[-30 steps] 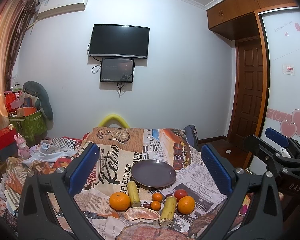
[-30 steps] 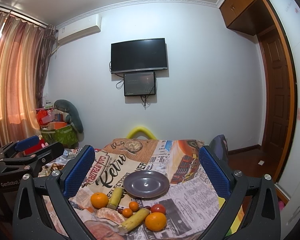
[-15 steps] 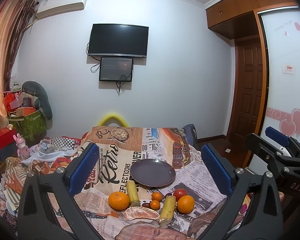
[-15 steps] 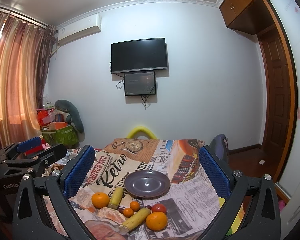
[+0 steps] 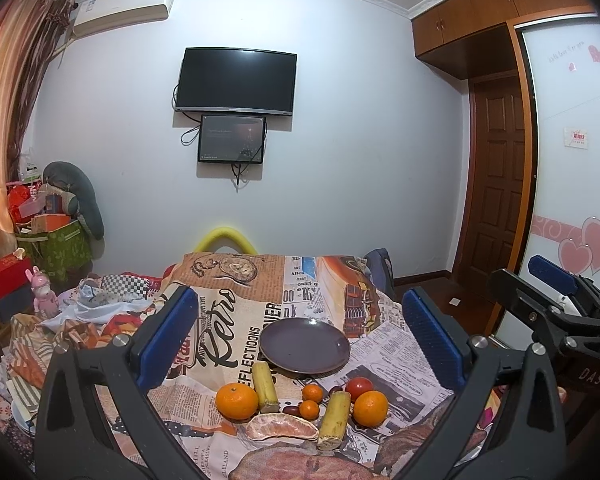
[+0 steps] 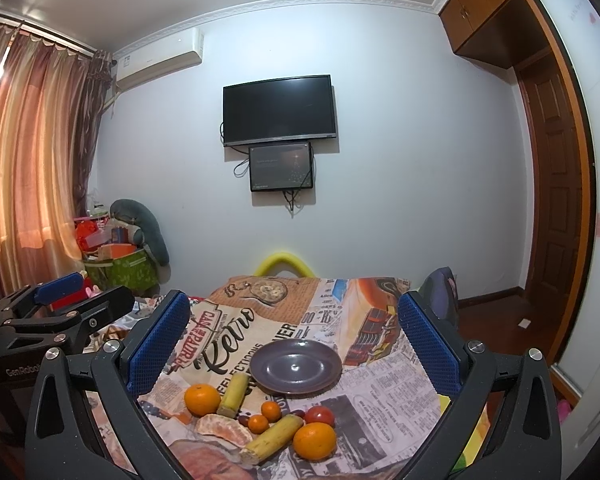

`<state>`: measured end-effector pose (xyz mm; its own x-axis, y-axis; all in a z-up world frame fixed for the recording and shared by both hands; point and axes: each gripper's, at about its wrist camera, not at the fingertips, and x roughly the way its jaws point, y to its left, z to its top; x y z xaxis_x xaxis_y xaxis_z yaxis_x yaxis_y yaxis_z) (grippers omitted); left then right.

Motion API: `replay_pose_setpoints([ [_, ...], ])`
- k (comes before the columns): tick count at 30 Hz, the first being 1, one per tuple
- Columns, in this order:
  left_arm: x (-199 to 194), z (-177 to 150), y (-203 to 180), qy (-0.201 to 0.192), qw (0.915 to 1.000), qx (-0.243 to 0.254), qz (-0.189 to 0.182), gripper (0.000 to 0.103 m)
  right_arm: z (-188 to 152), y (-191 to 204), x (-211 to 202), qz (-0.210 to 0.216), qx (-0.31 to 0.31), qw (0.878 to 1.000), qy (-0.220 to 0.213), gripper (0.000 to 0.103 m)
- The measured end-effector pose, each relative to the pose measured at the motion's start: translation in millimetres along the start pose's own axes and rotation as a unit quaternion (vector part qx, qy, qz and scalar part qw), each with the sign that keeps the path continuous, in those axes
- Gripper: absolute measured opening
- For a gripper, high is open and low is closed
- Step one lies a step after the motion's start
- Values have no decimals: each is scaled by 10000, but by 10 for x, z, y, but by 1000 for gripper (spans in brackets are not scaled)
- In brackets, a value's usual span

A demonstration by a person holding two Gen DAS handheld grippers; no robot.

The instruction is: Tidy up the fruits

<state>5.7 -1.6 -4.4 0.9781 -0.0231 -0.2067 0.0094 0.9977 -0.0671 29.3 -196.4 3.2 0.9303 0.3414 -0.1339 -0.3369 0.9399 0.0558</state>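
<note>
A dark purple plate (image 5: 305, 345) (image 6: 296, 366) sits empty on a table covered with a newspaper-print cloth (image 5: 236, 320). In front of it lie two oranges (image 5: 237, 401) (image 5: 371, 403), two yellow sugarcane pieces (image 5: 265, 386) (image 5: 334, 420), two small tangerines (image 5: 313, 394), a red tomato (image 5: 359, 386), dark dates and a peeled citrus segment (image 5: 281, 427). My left gripper (image 5: 300, 344) is open and empty, above and behind the fruit. My right gripper (image 6: 294, 348) is open and empty too. Each gripper shows at the edge of the other's view.
A yellow chair back (image 5: 225, 238) stands behind the table. A cluttered pile of cloth, boxes and a green bin (image 5: 54, 248) is at the left. A wooden door (image 5: 496, 176) and a wardrobe are at the right. A TV (image 5: 236, 80) hangs on the wall.
Both grippers have drifted very slightly; the fruit and the plate have not moved.
</note>
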Motion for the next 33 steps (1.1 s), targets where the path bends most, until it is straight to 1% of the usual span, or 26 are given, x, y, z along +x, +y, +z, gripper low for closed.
replay_pose_setpoints([
  [7, 8, -6, 10, -2, 10000, 45, -30, 103, -40, -4, 40, 13, 16, 10000, 40, 103],
  [11, 36, -26, 17, -9, 10000, 85, -20, 103, -86, -20, 114, -99, -38, 9999, 117, 103],
  [12, 45, -33, 19, -2, 10000, 89, -21, 102, -112, -27, 144, -126, -59, 9998, 158, 103],
  [14, 78, -58, 22, 38, 9999, 113, -10, 96, -194, -45, 247, -187, -98, 9993, 307, 103],
  [16, 138, -83, 49, 134, 9998, 126, 34, 88, -257, -77, 324, -189, -80, 9987, 463, 103],
  [17, 176, -100, 66, 196, 9997, 123, 55, 87, -305, -90, 376, -162, -65, 9982, 581, 103],
  [20, 288, -166, 143, 350, 9993, 87, 120, 84, -408, -132, 480, -97, -70, 9966, 817, 99],
  [23, 457, -274, 253, 569, 9982, 72, 178, 78, -526, -178, 582, -74, -116, 9939, 1096, 91],
  [25, 584, -348, 330, 762, 9969, 56, 210, 71, -632, -223, 682, -52, -128, 9903, 1382, 84],
  [26, 682, -408, 388, 920, 9955, 24, 222, 69, -656, -241, 709, -34, -109, 9892, 1464, 83],
  [28, 849, -519, 477, 1187, 9926, -49, 255, 64, -755, -285, 798, -30, -61, 9853, 1709, 77],
  [29, 900, -566, 490, 1267, 9916, -72, 259, 63, -829, -308, 863, -37, -52, 9822, 1877, 76],
  [31, 1071, -705, 581, 1560, 9871, -162, 322, 61, -908, -342, 947, -4, -5, 9769, 2138, 71],
  [33, 1177, -813, 655, 1756, 9836, -226, 354, 61, -996, -366, 1016, 34, 54, 9716, 2367, 70],
])
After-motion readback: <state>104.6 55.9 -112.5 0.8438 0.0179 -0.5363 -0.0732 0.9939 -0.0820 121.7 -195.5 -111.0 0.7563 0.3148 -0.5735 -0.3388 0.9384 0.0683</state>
